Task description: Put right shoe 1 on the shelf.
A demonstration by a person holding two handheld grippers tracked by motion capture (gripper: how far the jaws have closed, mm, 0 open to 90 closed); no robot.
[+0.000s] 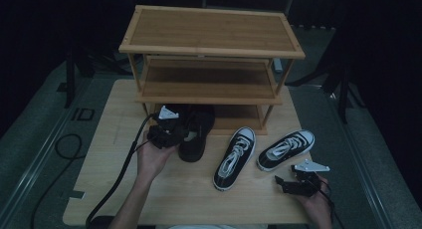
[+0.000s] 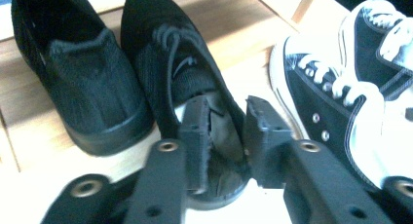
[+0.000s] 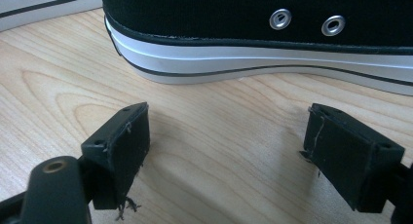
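On the wooden tabletop (image 1: 174, 199), the person's left hand (image 1: 152, 157) holds the left tongs (image 2: 221, 136) at the heel of a black shoe (image 1: 196, 134), whose toe points toward the bottom shelf of the wooden shoe rack (image 1: 211, 50). In the left gripper view the jaws stand narrow, pinching the rear collar of that black shoe (image 2: 190, 87) between them, while a second black shoe (image 2: 78, 83) sits just beside it on the rack's lowest board. To the right lie two black-and-white canvas sneakers: one (image 1: 235, 157) near the middle of the tabletop, the other (image 1: 286, 149) beside it (both laced in white, toes pointing away from the person). Farther right, the right hand (image 1: 318, 201) holds the right tongs (image 3: 224, 156) low over the tabletop, jaws spread wide and holding nothing, just short of a sneaker's white sole (image 3: 253, 58).
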